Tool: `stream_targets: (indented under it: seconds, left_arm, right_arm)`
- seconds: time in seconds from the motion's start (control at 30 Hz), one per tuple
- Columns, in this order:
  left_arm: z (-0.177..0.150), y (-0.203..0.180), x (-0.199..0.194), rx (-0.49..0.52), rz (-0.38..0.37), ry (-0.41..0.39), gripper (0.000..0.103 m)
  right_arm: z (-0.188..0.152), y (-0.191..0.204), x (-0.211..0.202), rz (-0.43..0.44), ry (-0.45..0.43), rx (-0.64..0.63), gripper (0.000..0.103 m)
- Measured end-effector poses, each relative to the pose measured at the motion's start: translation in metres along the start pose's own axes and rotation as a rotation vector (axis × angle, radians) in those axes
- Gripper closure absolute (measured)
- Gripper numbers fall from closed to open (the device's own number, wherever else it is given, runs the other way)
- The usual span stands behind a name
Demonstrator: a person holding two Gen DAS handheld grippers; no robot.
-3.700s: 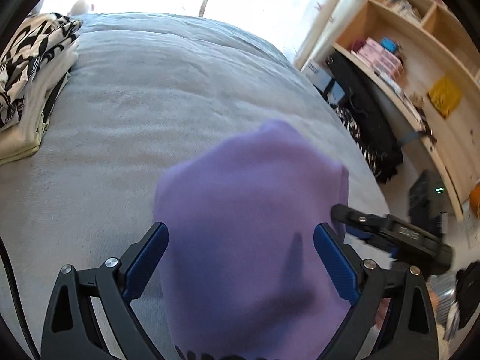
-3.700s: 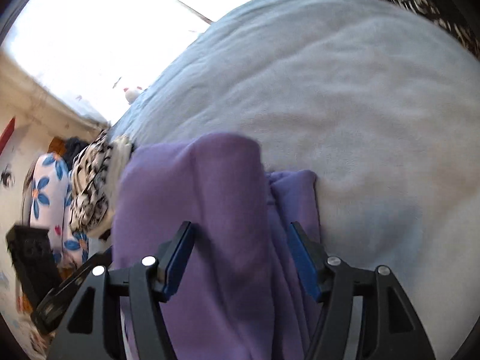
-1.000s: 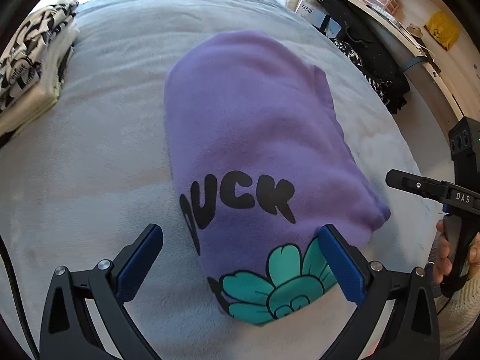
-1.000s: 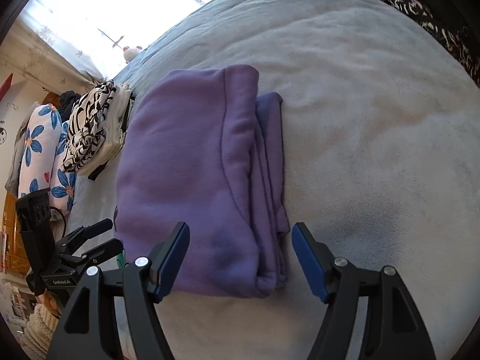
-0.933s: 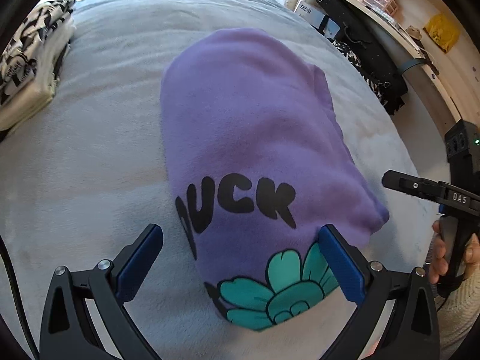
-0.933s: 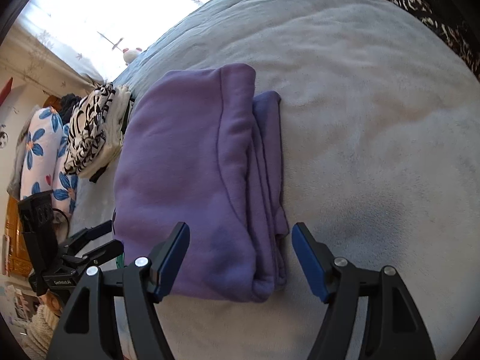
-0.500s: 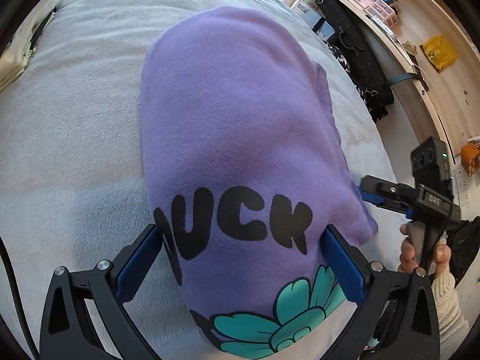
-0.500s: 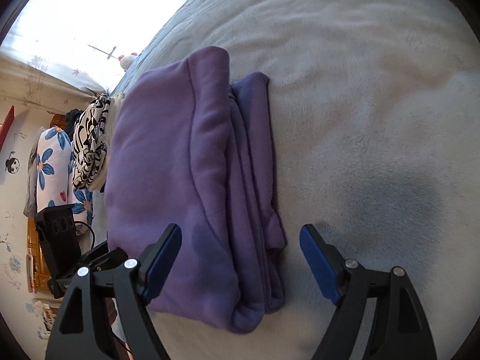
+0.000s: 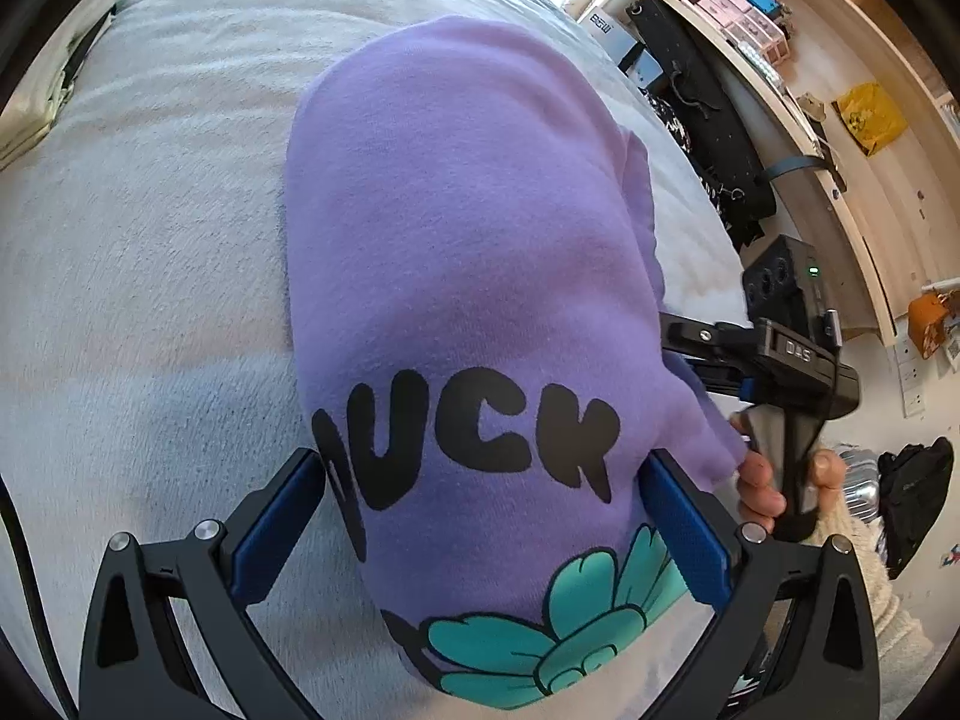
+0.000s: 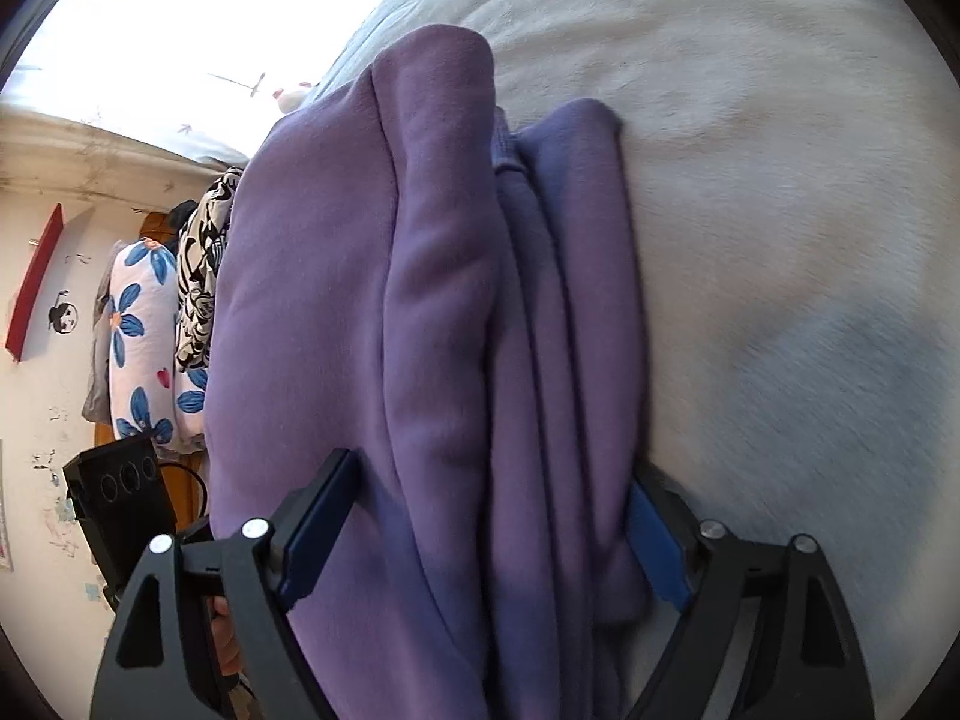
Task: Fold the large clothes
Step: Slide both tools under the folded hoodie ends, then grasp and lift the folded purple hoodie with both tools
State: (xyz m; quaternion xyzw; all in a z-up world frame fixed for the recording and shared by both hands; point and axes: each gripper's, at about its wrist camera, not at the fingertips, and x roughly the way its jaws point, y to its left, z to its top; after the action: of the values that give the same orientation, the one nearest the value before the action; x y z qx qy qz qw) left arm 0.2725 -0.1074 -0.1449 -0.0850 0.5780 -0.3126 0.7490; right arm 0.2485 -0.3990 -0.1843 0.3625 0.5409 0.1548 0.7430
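Observation:
A folded purple sweatshirt (image 9: 468,228) with black lettering and a teal flower print lies on the grey bedspread (image 9: 150,252). My left gripper (image 9: 483,468) stands open, its blue pads on either side of the printed near end. In the right wrist view the stacked folds of the sweatshirt (image 10: 420,300) run between the fingers of my right gripper (image 10: 492,468). Its jaws are opening, and the cloth hides part of the right pad. From the left wrist view, the right gripper (image 9: 708,348) sits at the garment's right edge, held by a hand (image 9: 774,486).
A stack of folded black-and-white patterned clothes (image 10: 201,276) lies further along the bed, beside a blue-flowered cloth (image 10: 138,324). Wooden shelves (image 9: 840,90) and hanging black bags (image 9: 708,138) stand past the bed's right edge. The grey bedspread (image 10: 780,180) stretches beyond the sweatshirt.
Both grippers have come down onto the sweatshirt, which now fills the space between their fingers. The right jaws stand wider than before. The right gripper has closed in on the garment's edge.

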Motion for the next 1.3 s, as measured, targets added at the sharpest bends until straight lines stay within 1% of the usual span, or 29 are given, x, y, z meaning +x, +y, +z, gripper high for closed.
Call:
stream_targets:
  seconds: [0.1, 0.17, 0.23, 0.43, 0.57, 0.63, 0.7, 0.73, 0.8, 0.83, 0.9, 0.93, 0.97, 1.07, 1.2, 1.27, 1.3]
  left_arm:
    - [-0.001, 0.006, -0.006, 0.012, -0.001, -0.019, 0.0]
    - [0.0, 0.008, -0.006, 0.0, -0.018, -0.02, 0.0]
    - [0.0, 0.01, -0.003, -0.016, -0.037, -0.02, 0.0]
    - [0.0, 0.01, 0.0, -0.036, -0.053, -0.027, 0.0]
    - [0.002, 0.009, 0.004, -0.039, -0.036, -0.018, 0.0]
    - [0.004, 0.008, 0.007, -0.04, -0.029, -0.016, 0.0]
    - [0.004, 0.006, 0.01, -0.04, -0.021, -0.014, 0.0]
    - [0.004, 0.005, 0.011, -0.042, -0.017, -0.018, 0.0]
    - [0.004, -0.001, 0.012, -0.043, -0.001, -0.029, 0.0]
    - [0.005, -0.004, 0.013, -0.046, 0.007, -0.035, 0.0]
    - [0.006, -0.011, 0.014, -0.044, 0.025, -0.05, 0.0]
    - [0.006, -0.013, 0.014, -0.042, 0.033, -0.056, 0.0]
    - [0.004, -0.013, 0.011, -0.035, 0.043, -0.063, 0.0]
    - [0.001, -0.025, 0.005, -0.004, 0.083, -0.094, 0.003]
    - [-0.002, -0.041, -0.01, 0.068, 0.147, -0.144, 0.011]
    - [-0.003, -0.049, -0.021, 0.096, 0.183, -0.17, 0.014]
    - [-0.004, -0.05, -0.025, 0.099, 0.19, -0.177, 0.015]
  right_arm:
    - [0.003, -0.002, 0.008, 0.007, 0.027, 0.002, 0.012]
    - [0.004, -0.002, 0.012, 0.016, 0.033, 0.01, 0.01]
    - [0.003, -0.003, 0.013, 0.017, 0.031, 0.009, 0.01]
    - [0.001, -0.005, 0.01, 0.008, 0.027, -0.004, 0.01]
    - [-0.004, 0.004, 0.012, -0.013, 0.008, -0.028, 0.011]
    - [-0.007, 0.013, 0.013, -0.044, -0.015, -0.049, 0.013]
    - [-0.011, 0.019, 0.013, -0.068, -0.031, -0.071, 0.022]
    - [-0.012, 0.023, 0.013, -0.081, -0.042, -0.085, 0.024]
    - [-0.014, 0.028, 0.011, -0.094, -0.052, -0.096, 0.032]
    - [-0.014, 0.03, 0.011, -0.1, -0.056, -0.098, 0.034]
    - [-0.015, 0.034, 0.009, -0.105, -0.064, -0.1, 0.042]
    - [-0.015, 0.035, 0.008, -0.111, -0.066, -0.107, 0.045]
    - [-0.016, 0.041, 0.007, -0.124, -0.07, -0.123, 0.05]
    - [-0.021, 0.055, 0.001, -0.16, -0.096, -0.172, 0.058]
    - [-0.028, 0.069, -0.007, -0.152, -0.127, -0.19, 0.062]
    - [-0.032, 0.076, -0.011, -0.139, -0.141, -0.195, 0.062]
    - [-0.035, 0.082, -0.012, -0.134, -0.149, -0.2, 0.062]
